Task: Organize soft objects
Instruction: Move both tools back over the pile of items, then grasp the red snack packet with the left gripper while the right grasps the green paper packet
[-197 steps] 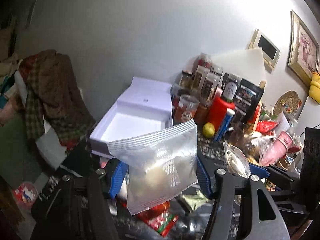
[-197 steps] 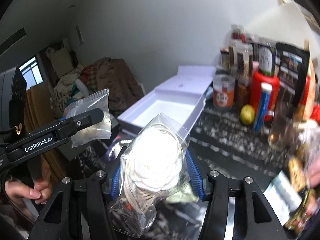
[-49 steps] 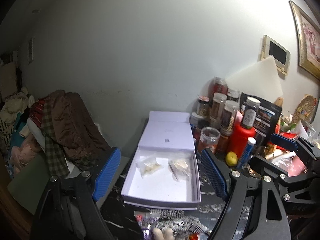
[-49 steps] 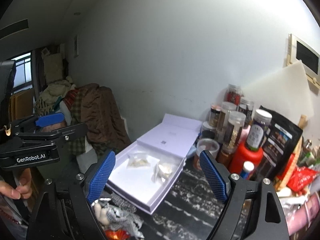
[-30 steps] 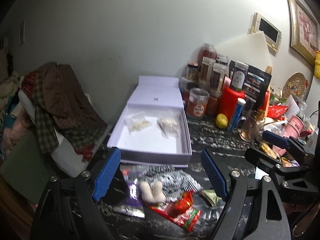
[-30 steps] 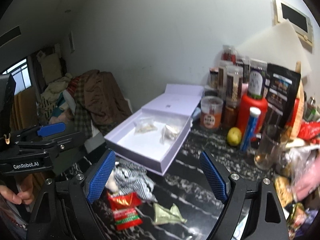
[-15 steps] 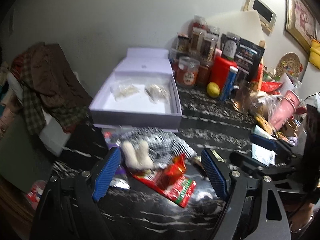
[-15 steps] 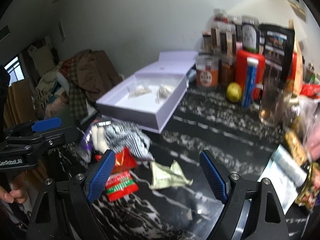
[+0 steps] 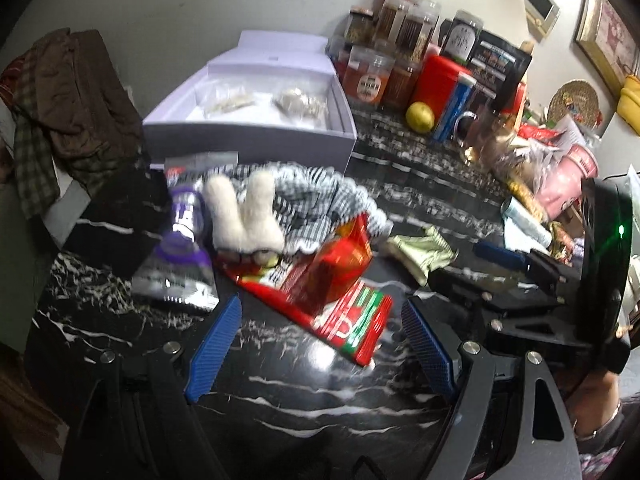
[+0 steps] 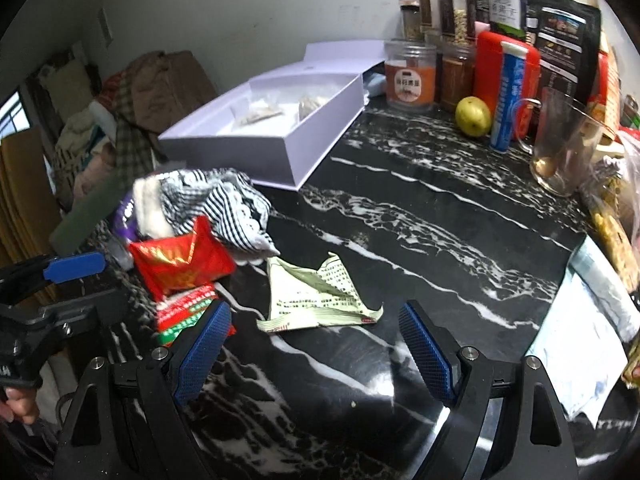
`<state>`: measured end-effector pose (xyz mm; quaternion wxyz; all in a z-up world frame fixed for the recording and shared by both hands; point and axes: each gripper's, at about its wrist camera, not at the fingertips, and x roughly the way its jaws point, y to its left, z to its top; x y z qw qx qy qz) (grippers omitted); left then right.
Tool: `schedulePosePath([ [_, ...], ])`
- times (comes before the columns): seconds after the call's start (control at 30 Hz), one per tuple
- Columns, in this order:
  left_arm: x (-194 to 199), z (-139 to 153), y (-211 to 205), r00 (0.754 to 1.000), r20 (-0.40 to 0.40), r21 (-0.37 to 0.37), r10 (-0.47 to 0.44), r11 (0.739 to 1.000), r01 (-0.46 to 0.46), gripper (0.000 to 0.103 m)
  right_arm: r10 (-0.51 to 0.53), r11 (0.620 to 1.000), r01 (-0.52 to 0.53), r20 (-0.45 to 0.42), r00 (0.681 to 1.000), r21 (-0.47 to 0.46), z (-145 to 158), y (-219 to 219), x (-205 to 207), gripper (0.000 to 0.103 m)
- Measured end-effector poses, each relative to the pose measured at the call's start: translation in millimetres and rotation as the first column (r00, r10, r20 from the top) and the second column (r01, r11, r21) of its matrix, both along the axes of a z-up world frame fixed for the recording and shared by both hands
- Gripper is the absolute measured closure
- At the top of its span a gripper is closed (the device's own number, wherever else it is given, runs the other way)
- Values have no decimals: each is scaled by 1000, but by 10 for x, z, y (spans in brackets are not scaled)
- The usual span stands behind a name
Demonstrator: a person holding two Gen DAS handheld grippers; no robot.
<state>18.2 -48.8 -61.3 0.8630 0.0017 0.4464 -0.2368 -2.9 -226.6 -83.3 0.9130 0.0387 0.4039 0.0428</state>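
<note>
Both tools are held with their jaws wide and nothing between the pads. The left gripper (image 9: 320, 344) is tilted down over the black marble counter (image 9: 320, 408), its blue pads on either side of the near end of a red-and-green snack packet (image 9: 352, 320) without touching it. The right gripper (image 10: 312, 344) is likewise spread and empty, with a crumpled pale green wrapper (image 10: 316, 296) lying just beyond its fingertips.

The soft things are heaped at the counter's left edge: a black-and-white striped cloth (image 9: 320, 196), a white fuzzy item (image 9: 244, 216) resting on it, a red foil pouch (image 9: 340, 260) on top of the snack packet, and a purple-and-silver sachet (image 9: 180, 264) beside them. Behind the heap stands an open white box (image 9: 248, 140) — two small clear bags (image 9: 232, 98) lie inside, apart from each other, against its far wall.

A wide bare stretch of counter is seen in the right wrist view between the wrapper and a glass mug (image 10: 568, 148). The far edge is crowded with jars (image 10: 410, 80), a red canister (image 10: 500, 68) and a lemon (image 10: 472, 116).

The heap is blurred, so the fuzzy item's nature cannot be told. The right side of the counter is cut off by the frame, and the sachet's far end is hidden under the cloth.
</note>
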Motion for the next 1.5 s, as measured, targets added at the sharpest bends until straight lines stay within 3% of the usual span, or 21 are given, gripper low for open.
schedulePosePath([
  [0.13, 13, -55, -2, 1000, -8, -4, -2, 1000, 2, 20, 24, 999, -25, -18, 1000, -40, -54, 66, 107, 12],
  [0.33, 100, -106, -11, 998, -55, -67, -5, 998, 1, 20, 24, 999, -27, -82, 996, -27, -174, 25, 281, 12],
  [0.4, 116, -108, -19, 999, -53, -65, -3, 998, -1, 20, 24, 999, -27, -78, 997, -36, -181, 10, 280, 16],
  [0.47, 138, -117, -19, 998, -60, -71, -4, 998, 0, 20, 24, 997, -29, -70, 997, -67, -176, 15, 273, 34],
  [0.57, 184, -139, -45, 997, -74, -76, -2, 997, -3, 20, 36, 996, -42, -72, 997, -83, -164, -9, 275, 45],
  [0.97, 326, -212, -259, 1000, -19, -16, -12, 1000, 12, 21, 0, 1000, -1, -88, 996, -11, -72, -265, 99, 50],
  [1.13, 348, -275, -337, 1000, -20, 4, -23, 1000, 23, 34, -24, 1000, 25, -86, 996, 3, -58, -354, 30, 51],
  [1.2, 347, -269, -359, 1000, -5, 13, -23, 1000, 23, 43, -31, 999, 32, -86, 996, 12, -63, -378, 34, 58],
  [1.27, 357, -264, -372, 1000, 10, 22, -14, 1000, 14, 57, -36, 999, 37, -84, 996, 14, -63, -393, 38, 58],
  [1.5, 345, -259, -394, 1000, 24, 23, -16, 1000, 15, 63, -27, 999, 28, -77, 997, 20, -66, -402, 30, 59],
])
